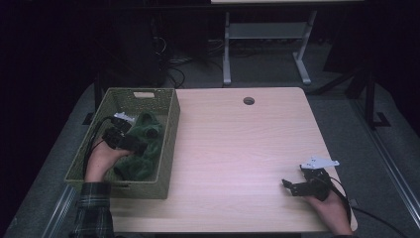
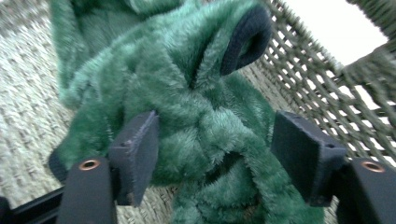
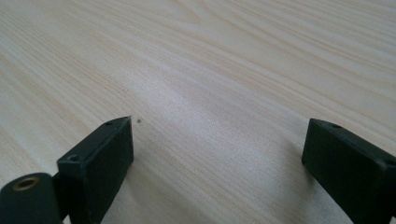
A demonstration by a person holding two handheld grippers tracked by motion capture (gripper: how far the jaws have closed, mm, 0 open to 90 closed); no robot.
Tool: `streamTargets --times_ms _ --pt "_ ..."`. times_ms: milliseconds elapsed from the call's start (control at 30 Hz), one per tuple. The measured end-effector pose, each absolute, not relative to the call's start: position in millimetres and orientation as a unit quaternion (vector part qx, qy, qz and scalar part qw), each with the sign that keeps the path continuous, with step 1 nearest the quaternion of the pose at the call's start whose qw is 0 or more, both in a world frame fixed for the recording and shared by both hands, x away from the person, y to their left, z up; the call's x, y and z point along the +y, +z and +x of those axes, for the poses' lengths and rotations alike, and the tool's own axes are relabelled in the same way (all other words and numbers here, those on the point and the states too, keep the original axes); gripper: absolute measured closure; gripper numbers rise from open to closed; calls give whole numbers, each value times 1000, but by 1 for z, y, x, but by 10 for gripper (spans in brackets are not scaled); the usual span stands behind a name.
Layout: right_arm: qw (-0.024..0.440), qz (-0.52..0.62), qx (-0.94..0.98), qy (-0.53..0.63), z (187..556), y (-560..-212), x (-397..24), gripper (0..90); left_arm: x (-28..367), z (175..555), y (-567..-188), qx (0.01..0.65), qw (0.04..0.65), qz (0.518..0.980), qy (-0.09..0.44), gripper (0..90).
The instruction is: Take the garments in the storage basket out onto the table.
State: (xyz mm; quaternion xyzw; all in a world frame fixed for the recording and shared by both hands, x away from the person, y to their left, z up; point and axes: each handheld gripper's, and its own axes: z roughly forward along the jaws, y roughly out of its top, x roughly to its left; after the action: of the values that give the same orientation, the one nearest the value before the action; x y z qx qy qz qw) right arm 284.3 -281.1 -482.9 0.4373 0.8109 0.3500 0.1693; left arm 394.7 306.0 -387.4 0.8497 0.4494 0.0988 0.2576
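A green furry garment (image 1: 150, 136) with dark trim lies inside the olive woven basket (image 1: 172, 130) at the table's left side. My left gripper (image 1: 134, 144) reaches down into the basket and rests against the fur. In the left gripper view the jaws (image 2: 215, 154) stand wide apart with a fold of the green garment (image 2: 201, 107) between them; the pads do not squeeze it. My right gripper (image 1: 289, 186) sits low over the bare wooden table (image 1: 237, 144) near the front right, open, with nothing between its jaws (image 3: 215, 154).
The basket wall (image 2: 327, 102) rises close beside the left gripper. A round cable hole (image 1: 248, 100) marks the far edge of the table. A white desk frame (image 1: 267, 44) and cables stand on the floor beyond.
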Motion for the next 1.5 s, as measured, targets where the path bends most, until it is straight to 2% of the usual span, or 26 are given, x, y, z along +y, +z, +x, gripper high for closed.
streamTargets --times_ms 167,300,333,367,400,433,500,533,633,900,1133,1500 --pt "170 437 811 350 284 -483 -281 87 298 401 -403 450 231 858 91 271" --pt "169 437 811 350 284 -483 -281 87 298 403 -408 450 221 862 77 323" --pt "170 437 811 350 284 -483 -281 87 299 403 -409 451 222 861 74 374" --pt "170 437 811 350 284 -483 -281 87 299 403 -410 452 222 861 71 374" --pt "169 437 811 350 284 -483 -281 87 300 403 -410 451 219 862 68 458" --pt "169 437 811 350 284 -483 -281 87 300 404 -411 451 216 863 67 458" --pt "169 437 811 350 284 -483 -281 87 300 404 -412 447 212 867 65 549" --pt "170 437 811 350 284 -483 -281 87 301 404 -413 445 208 869 63 680" --pt "170 437 811 350 284 -483 -281 87 301 403 -411 449 209 867 57 759" --pt "169 438 811 350 284 -483 -281 87 303 399 -397 447 236 859 78 765" --pt "169 437 811 350 284 -483 -281 87 315 389 -369 444 302 838 101 764" --pt "169 437 811 350 284 -483 -281 87 321 375 -337 434 372 811 122 764"
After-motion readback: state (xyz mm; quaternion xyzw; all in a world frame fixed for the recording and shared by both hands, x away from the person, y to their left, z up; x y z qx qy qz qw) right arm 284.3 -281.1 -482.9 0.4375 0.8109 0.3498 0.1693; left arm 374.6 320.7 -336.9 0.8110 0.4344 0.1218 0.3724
